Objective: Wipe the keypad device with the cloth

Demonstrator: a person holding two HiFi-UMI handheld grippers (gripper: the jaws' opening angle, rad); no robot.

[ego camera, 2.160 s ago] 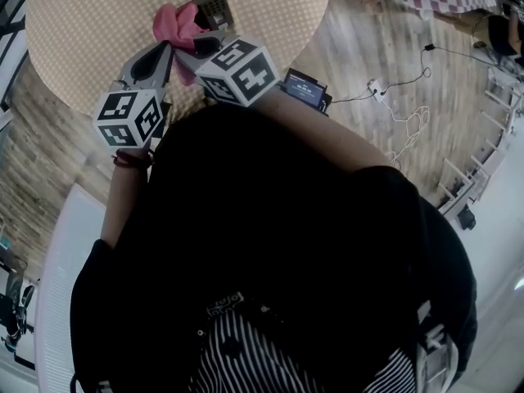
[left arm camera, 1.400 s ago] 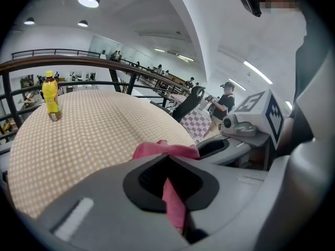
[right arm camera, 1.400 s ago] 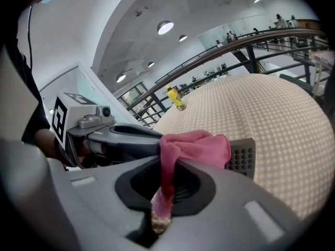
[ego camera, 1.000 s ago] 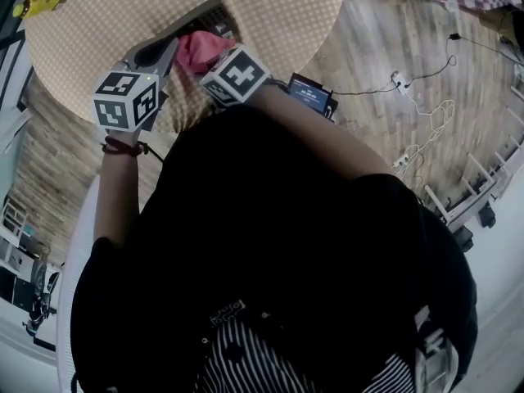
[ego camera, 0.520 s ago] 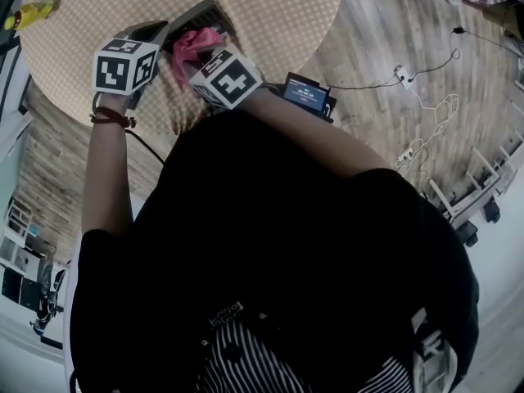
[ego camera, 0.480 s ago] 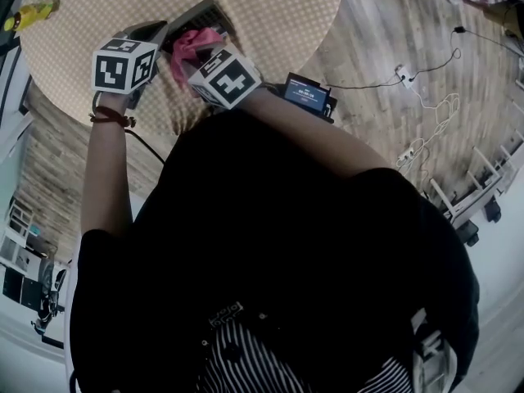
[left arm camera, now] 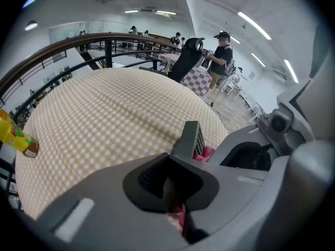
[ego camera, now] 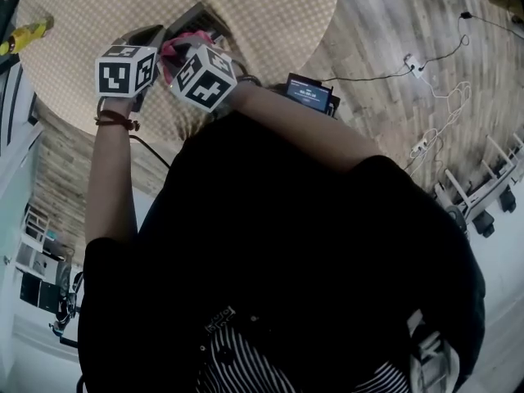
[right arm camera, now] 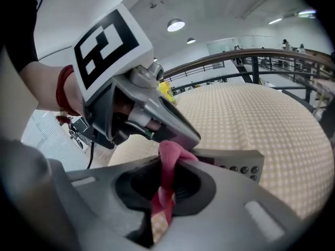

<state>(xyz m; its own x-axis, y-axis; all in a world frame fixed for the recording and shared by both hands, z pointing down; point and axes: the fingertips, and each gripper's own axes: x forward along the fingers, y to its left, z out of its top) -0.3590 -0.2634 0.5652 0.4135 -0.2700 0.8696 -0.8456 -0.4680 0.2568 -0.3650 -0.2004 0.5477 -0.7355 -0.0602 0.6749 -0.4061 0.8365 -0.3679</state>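
Observation:
The grey keypad device (ego camera: 195,20) is near the round table's near edge; it rises tilted in the left gripper view (left arm camera: 191,136), keys facing right. My left gripper (ego camera: 152,38) (left arm camera: 170,186) is shut on the device's lower edge. My right gripper (ego camera: 182,52) (right arm camera: 163,188) sits just right of it, shut on the pink cloth (ego camera: 173,50) (right arm camera: 167,163). The cloth bunches against the device's near face (right arm camera: 238,163), where the left gripper (right arm camera: 175,132) meets it. A bit of the pink cloth (left arm camera: 204,151) shows behind the device.
The table wears a yellow checked cover (ego camera: 262,6). A yellow bottle (ego camera: 26,33) (left arm camera: 15,137) lies at its far left edge. A small screen unit (ego camera: 309,92) is by my right forearm. Cables and a power strip (ego camera: 422,64) lie on the wood floor. A person (left arm camera: 222,56) stands far off.
Both grippers have drawn close together. The right gripper with the cloth moved left, up against the left gripper and the device. The head camera has tilted a little.

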